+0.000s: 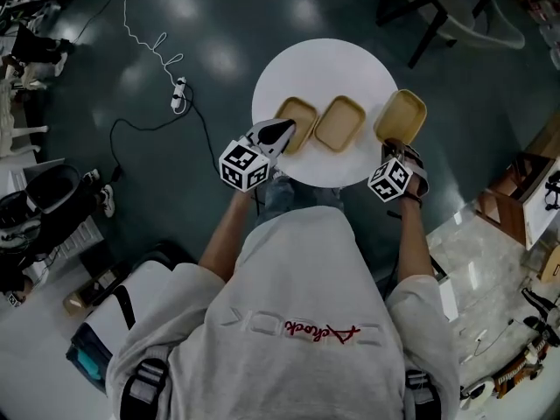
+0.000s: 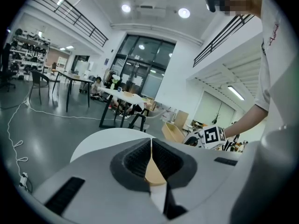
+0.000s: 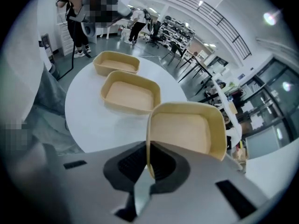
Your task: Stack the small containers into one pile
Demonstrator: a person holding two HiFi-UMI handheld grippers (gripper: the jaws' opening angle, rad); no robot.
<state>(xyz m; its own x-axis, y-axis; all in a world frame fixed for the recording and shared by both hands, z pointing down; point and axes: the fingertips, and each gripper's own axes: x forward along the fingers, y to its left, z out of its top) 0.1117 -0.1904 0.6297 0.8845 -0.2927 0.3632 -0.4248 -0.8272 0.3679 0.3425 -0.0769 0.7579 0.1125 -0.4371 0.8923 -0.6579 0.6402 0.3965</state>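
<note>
Three shallow tan containers are at a round white table (image 1: 324, 68). The left container (image 1: 297, 116) lies flat, and my left gripper (image 1: 282, 132) is shut on its near rim; in the left gripper view the tan wall (image 2: 155, 174) shows pinched between the dark pads of the left gripper (image 2: 152, 146). The middle container (image 1: 339, 122) (image 3: 131, 94) rests untouched on the table. My right gripper (image 1: 395, 147) (image 3: 149, 150) is shut on the rim of the right container (image 1: 401, 116) (image 3: 187, 129), which hangs tilted above the table's right edge.
The table (image 3: 93, 120) stands on a dark glossy floor. A power strip (image 1: 178, 94) with a trailing cable lies to its left. A black-legged table (image 1: 437, 7) stands beyond it at the upper right. The person stands against the near edge.
</note>
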